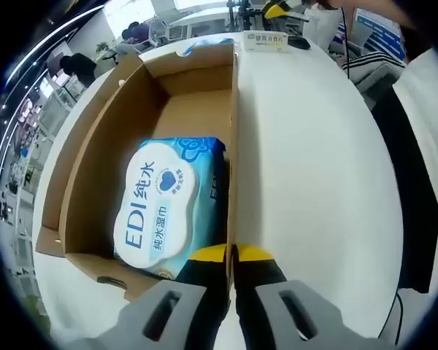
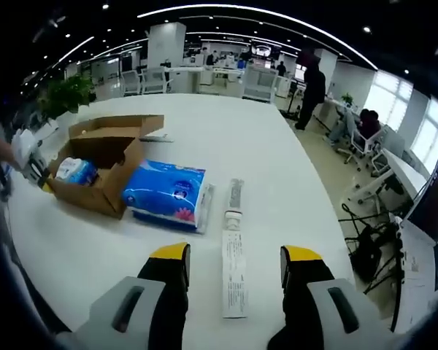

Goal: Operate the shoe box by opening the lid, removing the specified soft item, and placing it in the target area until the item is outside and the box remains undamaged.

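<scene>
The left gripper [image 1: 232, 255] pinches the box [image 1: 233, 146] wall to steady it; the right gripper [image 2: 235, 262] waits open, wipes [image 1: 164, 208] inside.

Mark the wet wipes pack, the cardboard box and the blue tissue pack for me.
wet wipes pack [image 1: 157, 211], left gripper view, on its white lid label.
cardboard box [image 2: 95, 195], right gripper view, on its near outer wall.
blue tissue pack [image 2: 164, 191], right gripper view, on its top face.

1. Right gripper [image 2: 235, 271]: jaws apart, low over white table [image 2: 277, 168], straddling a long white carton [image 2: 233, 273].
2. Open cardboard shoe box [image 2: 102, 164] far left, wipes pack [image 2: 76, 170] inside.
3. Blue tissue pack [image 2: 165, 193] touches box's right side.
4. Left gripper [image 2: 36, 171] at box's left edge.
</scene>
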Available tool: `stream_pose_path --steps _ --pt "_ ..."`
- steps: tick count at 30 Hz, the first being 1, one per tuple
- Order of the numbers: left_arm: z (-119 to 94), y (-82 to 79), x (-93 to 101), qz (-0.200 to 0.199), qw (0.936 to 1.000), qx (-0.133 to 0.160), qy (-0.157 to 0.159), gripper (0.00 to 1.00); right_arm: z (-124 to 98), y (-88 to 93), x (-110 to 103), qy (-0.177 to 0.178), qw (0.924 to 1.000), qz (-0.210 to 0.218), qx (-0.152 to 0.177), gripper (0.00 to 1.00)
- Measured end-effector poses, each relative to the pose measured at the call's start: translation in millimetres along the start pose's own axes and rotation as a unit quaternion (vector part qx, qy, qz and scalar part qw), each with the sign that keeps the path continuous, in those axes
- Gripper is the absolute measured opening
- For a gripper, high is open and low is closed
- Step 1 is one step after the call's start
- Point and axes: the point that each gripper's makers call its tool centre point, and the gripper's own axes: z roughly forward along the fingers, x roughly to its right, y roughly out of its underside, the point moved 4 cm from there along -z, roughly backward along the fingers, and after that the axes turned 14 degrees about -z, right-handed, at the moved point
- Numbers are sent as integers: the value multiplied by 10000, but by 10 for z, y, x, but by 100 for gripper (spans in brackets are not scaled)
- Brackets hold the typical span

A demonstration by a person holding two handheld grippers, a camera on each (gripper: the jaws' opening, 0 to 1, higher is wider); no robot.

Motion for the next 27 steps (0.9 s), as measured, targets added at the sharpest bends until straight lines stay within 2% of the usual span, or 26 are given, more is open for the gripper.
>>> stream_pose_path --steps 3,6,8,9,11,12,13,15,17,19,21,24,27 --pt "0 3 0 2 10000 8 12 1 -42 -233 -96 -152 9986 -404 313 50" --pt "2 4 -4 -14 10000 -3 41 1 -58 -441 -223 -311 9935 -1027 376 50" --pt "-3 5 -4 -23 10000 -8 47 1 -60 -551 -277 -397 9906 -1252 389 50" --pt "0 7 -6 -16 10000 -7 45 1 -61 -599 -308 -502 9890 -1323 432 50" --pt "2 9 -4 -14 10000 -2 24 1 -57 -690 -395 -898 9801 -1650 650 52" --pt "3 10 -3 -10 10000 -2 11 1 -41 -704 -404 -984 9777 -1723 693 53" --pt "1 12 -1 -7 10000 1 -9 1 -14 -697 -434 -1186 9775 -1630 626 56" --pt "-1 13 2 1 10000 7 -11 1 2 -739 -473 -1315 9771 -1554 615 56" --pt "-1 12 1 -1 10000 10 -7 1 2 -839 -564 -1495 9693 -1765 837 56" --pt "-1 12 2 2 10000 7 -14 1 13 -919 -655 -1671 9623 -1941 920 57" --pt "-2 11 3 8 10000 9 -14 1 47 -1017 -688 -1692 9599 -2026 945 58" --pt "-6 7 8 16 10000 19 -24 1 53 -1255 -705 -1764 9554 -2081 1128 58" --pt "-1 8 2 24 10000 22 -19 1 35 -1490 -757 -1972 9460 -2176 1375 60"
